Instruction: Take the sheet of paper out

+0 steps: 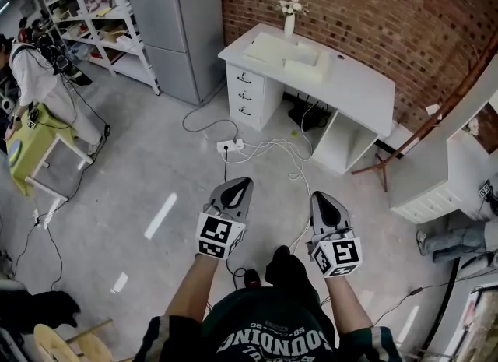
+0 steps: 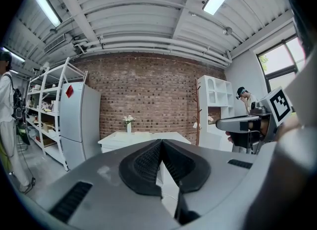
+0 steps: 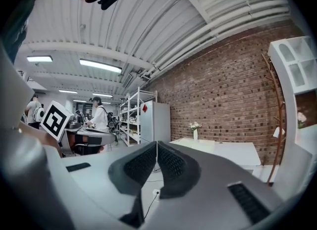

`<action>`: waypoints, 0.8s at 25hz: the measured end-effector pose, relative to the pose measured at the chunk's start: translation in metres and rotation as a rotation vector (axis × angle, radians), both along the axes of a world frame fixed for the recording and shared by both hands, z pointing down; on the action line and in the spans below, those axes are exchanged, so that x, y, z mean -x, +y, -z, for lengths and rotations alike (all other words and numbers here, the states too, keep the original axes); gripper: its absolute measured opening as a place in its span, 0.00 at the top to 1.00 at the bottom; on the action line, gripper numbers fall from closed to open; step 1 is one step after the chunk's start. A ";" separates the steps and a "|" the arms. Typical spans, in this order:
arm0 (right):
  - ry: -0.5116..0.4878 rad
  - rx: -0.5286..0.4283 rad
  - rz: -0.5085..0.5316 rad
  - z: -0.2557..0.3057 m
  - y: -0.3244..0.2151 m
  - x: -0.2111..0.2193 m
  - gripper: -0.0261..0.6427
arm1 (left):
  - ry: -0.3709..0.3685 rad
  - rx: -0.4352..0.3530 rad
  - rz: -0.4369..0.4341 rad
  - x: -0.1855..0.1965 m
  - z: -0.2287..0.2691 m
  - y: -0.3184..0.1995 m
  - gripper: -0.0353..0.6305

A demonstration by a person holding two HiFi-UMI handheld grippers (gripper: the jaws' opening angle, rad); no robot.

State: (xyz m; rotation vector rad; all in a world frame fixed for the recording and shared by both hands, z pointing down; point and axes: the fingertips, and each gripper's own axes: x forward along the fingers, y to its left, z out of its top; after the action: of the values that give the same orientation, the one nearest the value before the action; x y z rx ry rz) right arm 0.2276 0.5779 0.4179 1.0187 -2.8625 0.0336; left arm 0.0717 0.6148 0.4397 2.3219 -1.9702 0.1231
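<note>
Both grippers hang in front of me over the grey floor, well short of the white desk by the brick wall. My left gripper is shut with nothing in it, its jaws pressed together in the left gripper view. Likewise my right gripper is shut and empty. On the desk lie flat white things and a white box, beside a vase of flowers. I cannot tell which, if any, is the sheet of paper. Three drawers sit under the desk's left end.
A power strip and loose cables lie on the floor between me and the desk. A grey fridge and white shelving stand at the back left, with a person and a yellow-green stool. At right are a wooden coat rack and a white cabinet.
</note>
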 end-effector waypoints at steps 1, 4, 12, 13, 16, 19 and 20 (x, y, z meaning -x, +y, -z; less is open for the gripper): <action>0.000 -0.003 0.000 0.001 -0.001 0.001 0.86 | 0.001 -0.001 0.001 0.001 0.000 -0.001 0.93; -0.009 0.006 -0.003 0.002 -0.007 0.003 0.86 | 0.004 -0.004 0.008 0.005 -0.001 -0.007 0.93; -0.024 0.019 -0.019 -0.007 -0.030 -0.001 0.86 | -0.010 -0.003 0.005 0.001 -0.004 -0.031 0.93; -0.027 0.018 -0.023 -0.007 -0.034 -0.002 0.86 | -0.016 -0.010 0.003 0.001 -0.003 -0.035 0.93; -0.032 0.021 -0.037 -0.012 -0.053 0.000 0.86 | -0.029 -0.015 -0.007 0.000 -0.004 -0.052 0.93; -0.030 0.026 -0.042 -0.018 -0.076 0.005 0.86 | -0.035 0.002 -0.022 0.001 -0.010 -0.077 0.93; -0.031 0.026 -0.042 -0.018 -0.085 0.007 0.86 | -0.037 0.003 -0.027 0.002 -0.011 -0.086 0.93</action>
State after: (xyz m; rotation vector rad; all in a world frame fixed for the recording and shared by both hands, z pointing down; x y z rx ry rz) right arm 0.2206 0.4925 0.4358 1.0827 -2.8602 0.0901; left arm 0.0694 0.5286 0.4505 2.3611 -1.9544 0.1721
